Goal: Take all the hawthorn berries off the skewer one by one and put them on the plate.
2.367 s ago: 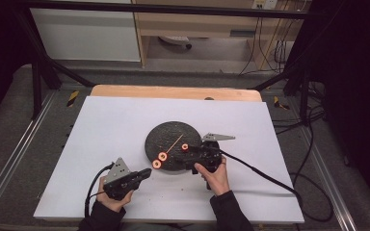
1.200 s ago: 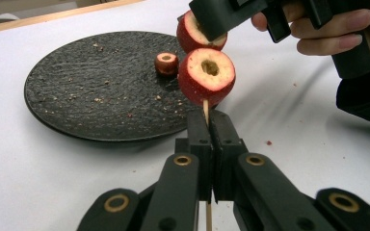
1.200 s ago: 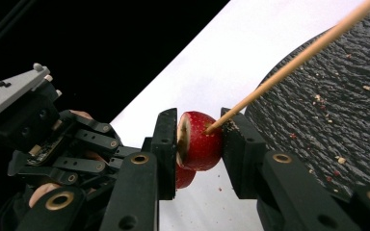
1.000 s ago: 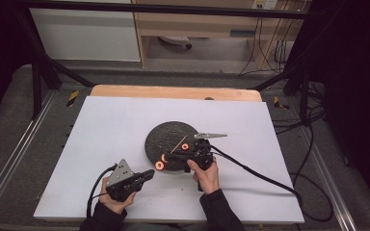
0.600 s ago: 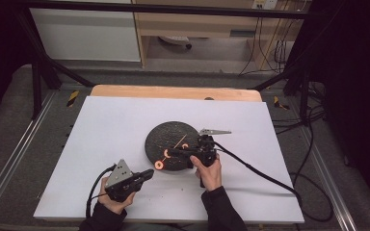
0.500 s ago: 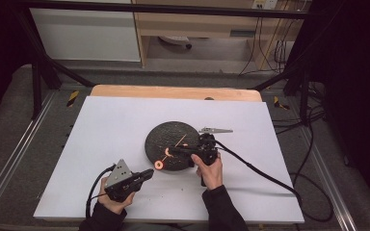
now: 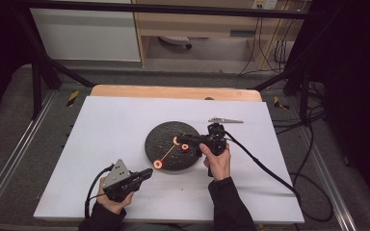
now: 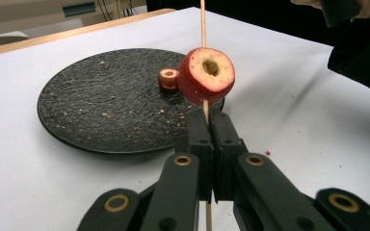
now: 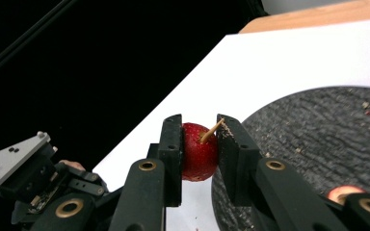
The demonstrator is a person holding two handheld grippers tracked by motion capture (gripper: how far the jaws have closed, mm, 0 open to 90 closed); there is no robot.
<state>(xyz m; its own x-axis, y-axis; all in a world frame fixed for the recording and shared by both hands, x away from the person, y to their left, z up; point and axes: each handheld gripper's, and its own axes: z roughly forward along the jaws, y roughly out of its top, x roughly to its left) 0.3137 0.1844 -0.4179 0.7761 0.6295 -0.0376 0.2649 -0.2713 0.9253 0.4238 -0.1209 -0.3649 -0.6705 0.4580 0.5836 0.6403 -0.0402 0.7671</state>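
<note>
A wooden skewer [image 7: 168, 153] slants up over the round black plate [image 7: 164, 132], and my left gripper [image 7: 148, 172] is shut on its lower end near the plate's front edge. A red cored fruit slice [image 8: 206, 77] is threaded on the skewer just above those jaws. My right gripper [image 7: 179, 139] is shut on a second red fruit piece [image 9: 197, 151] above the plate, and the skewer's tip [image 9: 212, 131] pokes out of that piece. A smaller red ring [image 8: 168, 79] lies on the plate.
The plate stands mid-table on a white sheet [image 7: 106, 125] with a wooden edge [image 7: 173, 91] at the back. Cables [image 7: 265, 166] trail from both grippers to the right and front. Crumbs dot the plate.
My right gripper has lifted and swung left with the red piece, bringing it onto the skewer's tip. The left gripper and its skewer have stayed put.
</note>
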